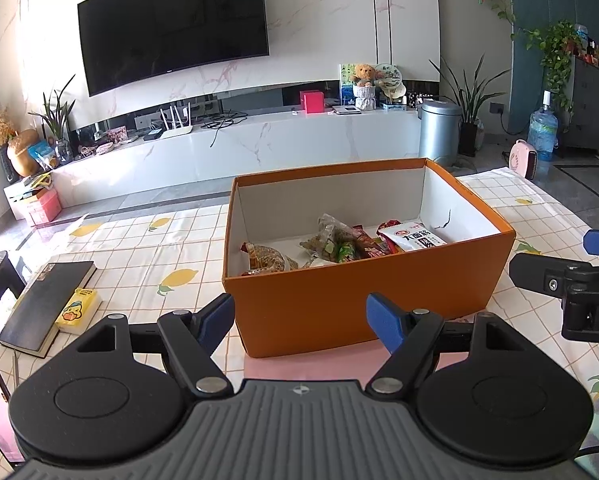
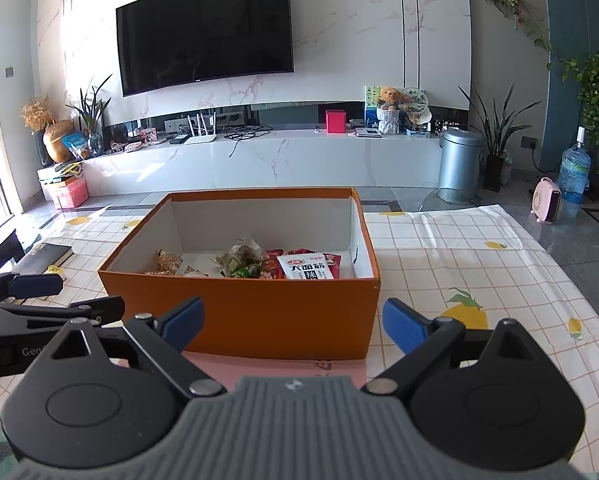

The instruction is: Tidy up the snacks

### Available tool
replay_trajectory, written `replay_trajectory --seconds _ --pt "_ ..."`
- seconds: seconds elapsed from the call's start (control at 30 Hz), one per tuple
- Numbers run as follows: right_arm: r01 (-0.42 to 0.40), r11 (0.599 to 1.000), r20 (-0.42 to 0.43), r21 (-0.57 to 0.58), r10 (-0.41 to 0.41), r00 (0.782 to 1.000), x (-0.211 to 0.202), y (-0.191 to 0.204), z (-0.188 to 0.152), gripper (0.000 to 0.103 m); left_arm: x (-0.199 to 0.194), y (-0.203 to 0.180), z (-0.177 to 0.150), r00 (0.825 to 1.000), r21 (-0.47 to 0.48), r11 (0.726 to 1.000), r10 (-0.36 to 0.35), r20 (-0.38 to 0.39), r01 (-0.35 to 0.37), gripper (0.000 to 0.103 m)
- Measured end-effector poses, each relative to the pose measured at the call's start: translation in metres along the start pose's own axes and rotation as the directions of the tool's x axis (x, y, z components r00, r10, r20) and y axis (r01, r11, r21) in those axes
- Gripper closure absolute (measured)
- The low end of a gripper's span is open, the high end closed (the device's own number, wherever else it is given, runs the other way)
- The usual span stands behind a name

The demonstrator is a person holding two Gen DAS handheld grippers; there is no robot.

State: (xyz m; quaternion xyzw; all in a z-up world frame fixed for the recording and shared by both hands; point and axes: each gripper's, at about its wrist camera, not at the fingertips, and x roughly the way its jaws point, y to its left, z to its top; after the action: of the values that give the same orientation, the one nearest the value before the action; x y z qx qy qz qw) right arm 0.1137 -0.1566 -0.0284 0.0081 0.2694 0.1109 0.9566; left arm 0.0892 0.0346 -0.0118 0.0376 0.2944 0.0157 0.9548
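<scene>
Left tongs (image 1: 300, 322): my blue-padded black tongs, jaws spread wide, nothing between them, hovering just short of the box's near wall.
Right tongs (image 2: 293, 323): same build, jaws wide apart too, nothing gripped; I see them side by side with the left pair.
Box (image 1: 339, 296): orange cardboard box, white inside, lidless, upright on the desk, sitting partly on a pink sheet (image 1: 311, 366).
Snacks (image 1: 341, 242): mixed foil and plastic packets piled on the box floor; white packet with dark lettering (image 2: 308, 268) on the right, brownish packet (image 1: 265, 258) on the left.
Desk (image 1: 147, 264): white checked cloth with lemon print.
Left of box: black hardcover notebook (image 1: 45, 302), small yellow pack with duck picture (image 1: 77, 310) touching it.
</scene>
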Motion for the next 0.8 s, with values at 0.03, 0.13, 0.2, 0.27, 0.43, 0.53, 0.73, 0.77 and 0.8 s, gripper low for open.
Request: replay_trajectory --seconds 0.03,0.13,0.2,0.27,0.43,0.53,0.73,0.77,0.8 --pt "0.000 1.000 0.000 0.000 0.000 1.000 0.0000 0.0000 0.0000 0.010 0.0003 -0.0001 -0.0002 1.000 0.000 1.000 0.000 -0.001 0.000 0.015" --pt "0.000 1.000 -0.001 0.000 0.000 1.000 0.0001 0.0000 0.0000 0.010 0.0003 -0.0002 -0.0002 1.000 0.000 1.000 0.000 -0.001 0.000 0.015" --pt "0.000 1.000 -0.003 -0.001 0.000 1.000 -0.0006 -0.0002 0.0003 0.010 -0.0007 -0.0005 0.0005 1.000 0.003 1.000 -0.002 -0.001 0.002 0.015" --pt "-0.001 1.000 -0.004 -0.003 0.001 1.000 -0.0015 -0.0003 0.0009 0.010 -0.0020 -0.0006 0.0020 1.000 0.004 1.000 -0.004 0.000 0.004 0.015" --pt "-0.001 1.000 -0.004 -0.002 0.001 1.000 -0.0020 -0.0005 0.0011 0.010 -0.0019 -0.0006 0.0019 1.000 0.003 1.000 -0.004 0.000 0.004 0.015" --pt "-0.001 1.000 -0.004 -0.003 0.001 1.000 -0.0018 -0.0005 0.0010 0.010 -0.0018 -0.0006 0.0018 1.000 0.004 1.000 -0.004 0.000 0.004 0.015" --pt "-0.001 1.000 -0.003 -0.003 0.001 1.000 -0.0021 -0.0005 0.0011 0.010 -0.0018 -0.0006 0.0017 1.000 0.003 1.000 -0.004 0.000 0.004 0.015" --pt "-0.001 1.000 -0.003 -0.003 0.001 1.000 -0.0019 -0.0004 0.0011 0.010 -0.0018 -0.0006 0.0016 1.000 0.003 1.000 -0.004 0.000 0.004 0.015" --pt "-0.001 1.000 -0.002 -0.003 0.001 1.000 -0.0022 -0.0005 0.0014 0.010 -0.0021 -0.0008 0.0018 1.000 0.002 1.000 -0.004 0.000 0.004 0.015"
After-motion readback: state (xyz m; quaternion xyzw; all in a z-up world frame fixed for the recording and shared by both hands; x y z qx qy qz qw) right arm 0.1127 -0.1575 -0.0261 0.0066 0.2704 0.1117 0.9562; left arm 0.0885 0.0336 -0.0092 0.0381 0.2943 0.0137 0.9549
